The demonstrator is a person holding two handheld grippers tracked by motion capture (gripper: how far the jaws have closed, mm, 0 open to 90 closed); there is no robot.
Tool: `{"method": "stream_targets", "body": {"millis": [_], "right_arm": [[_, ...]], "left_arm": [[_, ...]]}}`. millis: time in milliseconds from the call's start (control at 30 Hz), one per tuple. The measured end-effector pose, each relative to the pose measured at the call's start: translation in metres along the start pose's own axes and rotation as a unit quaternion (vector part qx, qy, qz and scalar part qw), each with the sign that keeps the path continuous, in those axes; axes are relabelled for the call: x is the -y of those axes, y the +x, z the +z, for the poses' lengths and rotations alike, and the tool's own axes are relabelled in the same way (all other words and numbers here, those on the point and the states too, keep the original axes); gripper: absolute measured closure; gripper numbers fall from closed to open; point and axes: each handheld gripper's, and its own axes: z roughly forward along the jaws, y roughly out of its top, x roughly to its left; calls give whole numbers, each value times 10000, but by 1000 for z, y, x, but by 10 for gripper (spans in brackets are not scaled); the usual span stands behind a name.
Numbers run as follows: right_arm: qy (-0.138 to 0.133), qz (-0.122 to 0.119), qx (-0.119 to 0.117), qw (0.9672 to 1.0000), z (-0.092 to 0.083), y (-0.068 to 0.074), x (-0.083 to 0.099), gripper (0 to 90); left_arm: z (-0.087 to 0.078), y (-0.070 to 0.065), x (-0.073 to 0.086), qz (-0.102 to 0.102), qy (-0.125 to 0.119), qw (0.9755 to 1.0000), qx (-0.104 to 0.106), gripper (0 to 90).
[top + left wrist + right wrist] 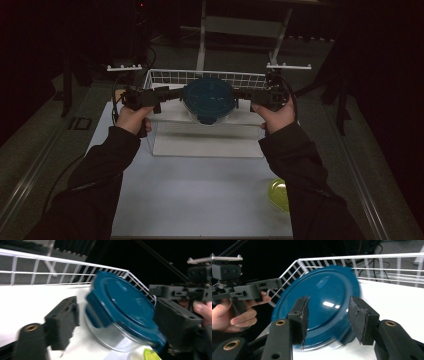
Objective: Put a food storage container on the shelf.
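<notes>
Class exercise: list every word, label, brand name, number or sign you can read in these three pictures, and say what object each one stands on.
There is none to read.
Round container with the dark blue lid: the lid has faint raised marks, too blurred to read.
White wire basket: no label on it.
Yellow-green lid on the table: plain, no print visible.
Left gripper and right gripper: no legible marking.

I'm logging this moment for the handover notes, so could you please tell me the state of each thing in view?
Container: glass, in the white wire basket, tilted in the gripper views.
Blue lid: on the container, closed.
Wire basket: upright on the table.
Left gripper: open, jaws either side of the lid, not pressing.
Right gripper: open, jaws apart beside the lid.
Yellow-green thing: on the table near the right sleeve.
</notes>
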Motion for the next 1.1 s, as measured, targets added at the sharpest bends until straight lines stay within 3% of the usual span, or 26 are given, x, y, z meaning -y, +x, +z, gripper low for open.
{"method": "stream_targets", "body": {"millis": [100,233,400,600,767,900,1033,1100], "right_arm": [[4,-155,-82,9998,-3,10,5,518],[10,-365,-176,9992,-6,23,13,543],[151,-557,-371,9976,-7,37,27,643],[316,-764,-539,9951,-6,51,47,684],[441,-877,-570,9935,0,57,60,799],[565,-957,-600,9920,5,58,66,896],[620,-928,-603,9919,10,58,70,900],[629,-880,-603,9923,13,57,71,900]], "left_arm": [[-5,-7,5,260,23,9996,45,134],[-9,-13,13,364,105,9993,76,4],[-14,-26,23,720,207,9972,-7,4],[-23,-34,34,893,36,9960,8,4],[-27,-37,43,993,28,9950,26,4],[-28,-40,55,1188,35,9929,-85,4],[-30,-43,67,1388,63,9901,-206,4],[-30,-44,74,1386,118,9901,-166,4]]}}
